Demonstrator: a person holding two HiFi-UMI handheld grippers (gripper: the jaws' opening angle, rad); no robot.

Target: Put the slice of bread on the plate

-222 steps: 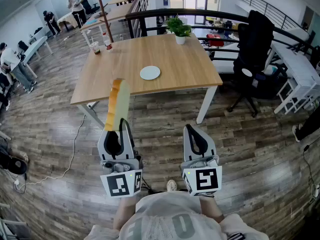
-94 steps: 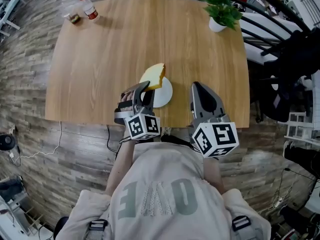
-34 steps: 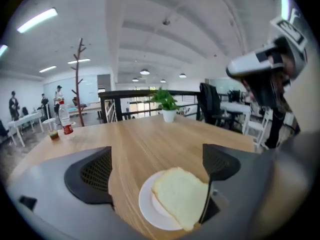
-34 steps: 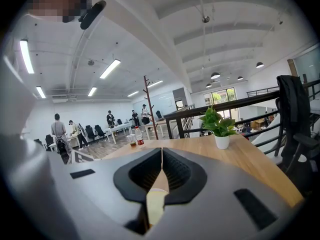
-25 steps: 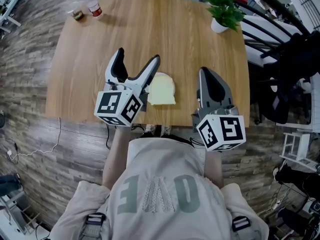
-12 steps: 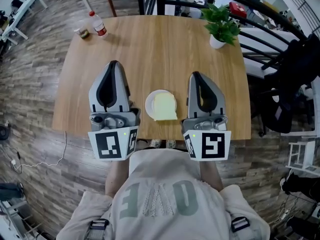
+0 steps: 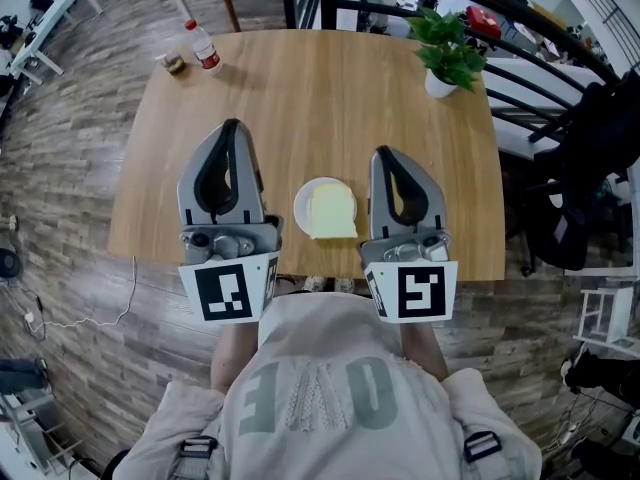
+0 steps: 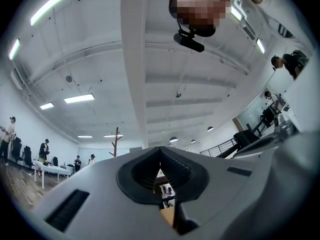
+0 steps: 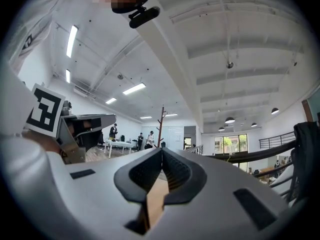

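Observation:
In the head view the pale yellow slice of bread [image 7: 333, 212] lies flat on the small white plate [image 7: 304, 203] near the front edge of the wooden table [image 7: 300, 88]. My left gripper [image 7: 231, 128] is raised to the left of the plate, jaws shut and empty. My right gripper [image 7: 384, 156] is held to the right of the plate, jaws also shut with nothing between them. Both gripper views look upward across the room: the left gripper [image 8: 161, 156] and the right gripper [image 9: 161, 154] show closed jaws against the ceiling.
A potted green plant [image 7: 443, 53] stands at the table's far right. A bottle [image 7: 205, 48] and a small jar [image 7: 175, 64] sit at the far left corner. A black office chair [image 7: 585, 168] is to the right. Wood-plank floor surrounds the table.
My left gripper let go of the bread, which now lies on the plate. It then shut, rose and straightened up. The right gripper rose slightly. Both now flank the plate.

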